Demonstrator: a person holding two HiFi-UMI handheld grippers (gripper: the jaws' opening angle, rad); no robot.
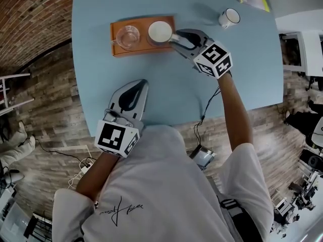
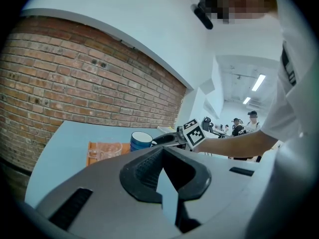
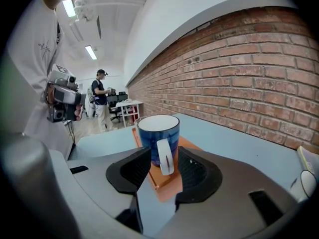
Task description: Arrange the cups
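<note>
My left gripper (image 1: pixel 137 87) hangs closed and empty over the near desk (image 1: pixel 176 95), out of the way. Farther out, my right gripper's (image 1: pixel 177 40) jaws stand open astride the handle of the blue mug (image 1: pixel 160 33), which sits on the orange tray (image 1: pixel 144 50) beside the glass cup (image 1: pixel 127 36). The white cup (image 1: pixel 228 17) lies beyond, off the tray.

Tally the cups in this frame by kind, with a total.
Blue mug, on the orange tray: 1
Glass cup, on the tray: 1
White mug, off the tray: 1
Total: 3
</note>
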